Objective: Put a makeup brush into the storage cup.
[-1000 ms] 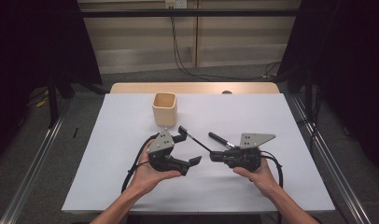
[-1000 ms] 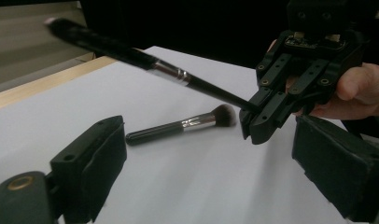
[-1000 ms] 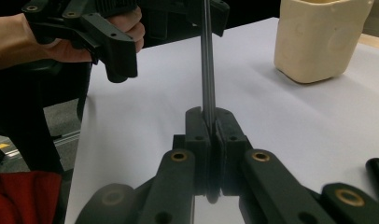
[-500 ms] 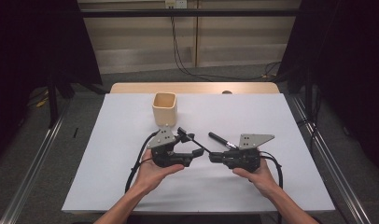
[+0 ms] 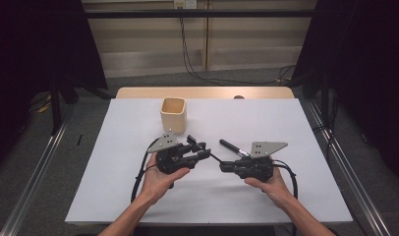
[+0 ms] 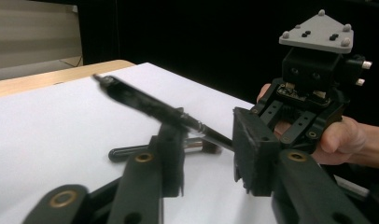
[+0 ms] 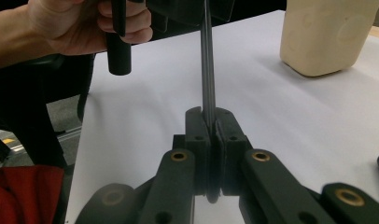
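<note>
The thin black pen hangs above the white surface, its long axis running level from one gripper to the other, roughly three o'clock to nine o'clock in the high view. Its near end is clamped in the right gripper, whose jaws are clenched tight on the shaft. The free end reaches into the gap of the left gripper, at the nine o'clock side; those jaws have just been closing with the pen between them. One pad looks against the shaft, the other stands off it, so they are not yet pinching. A second dark pen lies on the surface at about one o'clock, and a beige cup stands farther at eleven o'clock.
</note>
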The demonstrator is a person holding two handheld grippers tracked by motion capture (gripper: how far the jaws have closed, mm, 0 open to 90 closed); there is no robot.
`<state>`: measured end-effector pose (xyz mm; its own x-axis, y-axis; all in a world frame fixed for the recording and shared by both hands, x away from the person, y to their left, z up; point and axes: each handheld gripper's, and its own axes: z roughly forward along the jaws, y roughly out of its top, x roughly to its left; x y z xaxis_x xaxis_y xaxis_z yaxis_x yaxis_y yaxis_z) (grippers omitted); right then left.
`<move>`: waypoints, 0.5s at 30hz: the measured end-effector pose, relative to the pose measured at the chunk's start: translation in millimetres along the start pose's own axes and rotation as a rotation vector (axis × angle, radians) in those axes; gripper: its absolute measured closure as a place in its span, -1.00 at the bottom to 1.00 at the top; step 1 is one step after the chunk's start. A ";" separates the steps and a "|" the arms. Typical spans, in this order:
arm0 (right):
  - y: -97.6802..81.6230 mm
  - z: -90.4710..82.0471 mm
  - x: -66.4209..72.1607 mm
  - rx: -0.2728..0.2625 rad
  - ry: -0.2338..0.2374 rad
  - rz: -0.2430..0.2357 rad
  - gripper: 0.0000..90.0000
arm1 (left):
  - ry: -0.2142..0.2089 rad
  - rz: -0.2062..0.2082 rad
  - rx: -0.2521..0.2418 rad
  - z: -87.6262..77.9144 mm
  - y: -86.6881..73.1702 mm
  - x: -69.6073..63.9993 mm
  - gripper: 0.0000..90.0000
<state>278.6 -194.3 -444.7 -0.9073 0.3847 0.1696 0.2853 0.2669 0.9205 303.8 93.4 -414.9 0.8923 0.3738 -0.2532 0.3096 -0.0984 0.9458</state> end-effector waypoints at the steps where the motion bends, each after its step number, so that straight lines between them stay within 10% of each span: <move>1: -0.2 0.2 0.0 -0.002 0.000 0.000 0.91 | -0.010 -0.011 -0.006 -0.3 -0.3 0.9 0.50; 15: -3.0 4.2 0.0 0.015 -0.003 -0.028 0.91 | -0.045 -0.055 0.000 -0.6 1.3 0.9 0.66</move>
<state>279.1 -191.4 -449.0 -0.9142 0.3794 0.1424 0.2641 0.2914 0.9194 304.8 94.2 -413.8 0.8877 0.3368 -0.3140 0.3588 -0.0783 0.9301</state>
